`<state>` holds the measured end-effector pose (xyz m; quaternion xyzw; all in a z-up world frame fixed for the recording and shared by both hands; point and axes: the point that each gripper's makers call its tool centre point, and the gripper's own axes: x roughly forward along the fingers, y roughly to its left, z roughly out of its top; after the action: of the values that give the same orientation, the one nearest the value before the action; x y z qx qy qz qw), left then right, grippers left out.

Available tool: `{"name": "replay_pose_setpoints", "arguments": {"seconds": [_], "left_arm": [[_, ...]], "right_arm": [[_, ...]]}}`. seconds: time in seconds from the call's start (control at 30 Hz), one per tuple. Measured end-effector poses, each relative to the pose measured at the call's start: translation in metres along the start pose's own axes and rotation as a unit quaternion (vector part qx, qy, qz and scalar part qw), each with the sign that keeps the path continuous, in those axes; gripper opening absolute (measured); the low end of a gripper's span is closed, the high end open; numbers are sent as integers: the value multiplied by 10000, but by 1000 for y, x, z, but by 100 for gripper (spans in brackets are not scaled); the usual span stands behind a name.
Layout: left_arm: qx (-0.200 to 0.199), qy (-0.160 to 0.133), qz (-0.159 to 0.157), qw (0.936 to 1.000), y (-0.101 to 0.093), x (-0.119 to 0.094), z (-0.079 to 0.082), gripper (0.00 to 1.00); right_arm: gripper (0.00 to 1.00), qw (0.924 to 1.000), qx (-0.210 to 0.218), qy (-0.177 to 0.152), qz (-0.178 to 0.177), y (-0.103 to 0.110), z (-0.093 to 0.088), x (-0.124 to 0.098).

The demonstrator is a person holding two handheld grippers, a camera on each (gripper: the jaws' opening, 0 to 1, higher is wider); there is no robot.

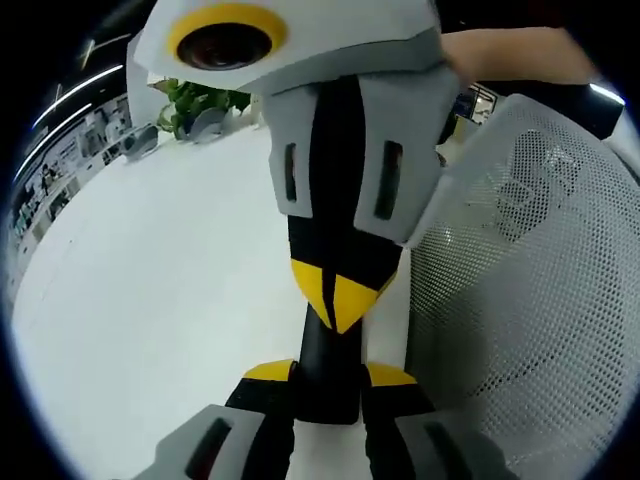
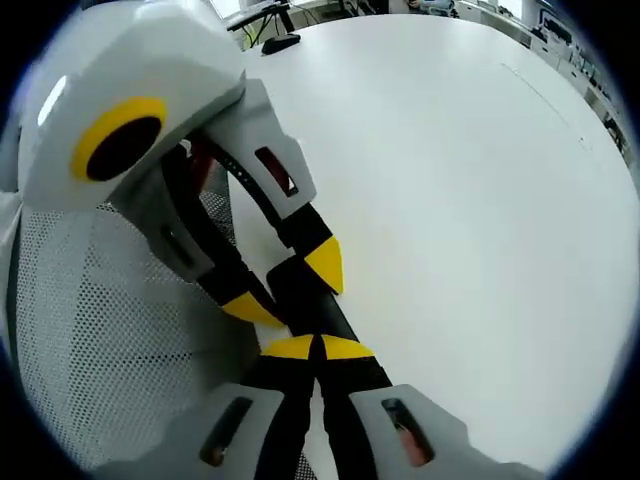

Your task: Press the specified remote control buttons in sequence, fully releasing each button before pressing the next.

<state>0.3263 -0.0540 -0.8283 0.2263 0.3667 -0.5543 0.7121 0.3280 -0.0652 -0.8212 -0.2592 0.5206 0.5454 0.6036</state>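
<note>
A slim black remote (image 1: 330, 385) stands between the yellow-tipped jaws of my left gripper (image 1: 330, 374), which is shut on it. My right gripper (image 1: 340, 295) comes down from the top of the left gripper view, its jaws shut together, and the pointed tip rests on the remote's upper face. In the right gripper view my right gripper (image 2: 317, 347) is shut, with its tips against the black remote (image 2: 312, 303). My left gripper (image 2: 286, 286) clamps the remote from the upper left. The buttons are hidden.
Both grippers work over a large white table (image 1: 150, 280), also seen in the right gripper view (image 2: 470, 200). A white mesh chair back (image 1: 530, 280) (image 2: 100, 330) stands close beside them. A green plant (image 1: 200, 98) sits at the far edge. A person's hand (image 1: 520, 52) holds the right gripper.
</note>
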Motion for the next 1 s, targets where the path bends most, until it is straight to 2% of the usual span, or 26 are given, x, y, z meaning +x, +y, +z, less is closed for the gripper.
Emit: {"name": "replay_pose_setpoints", "arguments": {"seconds": [0.1, 0.4, 0.47, 0.73, 0.87, 1.0], "left_arm": [[-1, -26, 25, 10000, 0, 0, 0, 25], [31, -41, 67, 10000, 0, 0, 0, 25], [59, -33, 67, 10000, 0, 0, 0, 25], [56, -70, 53, 9999, 0, 0, 0, 25], [45, -78, 41, 10000, 0, 0, 0, 25], [56, -90, 42, 9999, 0, 0, 0, 25]], "right_arm": [[0, 9999, 90, -142, 6, -2, 0, 0], [0, 9991, 375, -175, -54, -2, 3, 1], [0, 9980, 600, -149, -105, -2, 3, 1], [0, 9976, 541, 82, -426, -3, 3, 4], [0, 9956, 923, 49, -166, -5, 3, 3], [0, 9973, 700, 142, -170, -3, 3, 4]]}}
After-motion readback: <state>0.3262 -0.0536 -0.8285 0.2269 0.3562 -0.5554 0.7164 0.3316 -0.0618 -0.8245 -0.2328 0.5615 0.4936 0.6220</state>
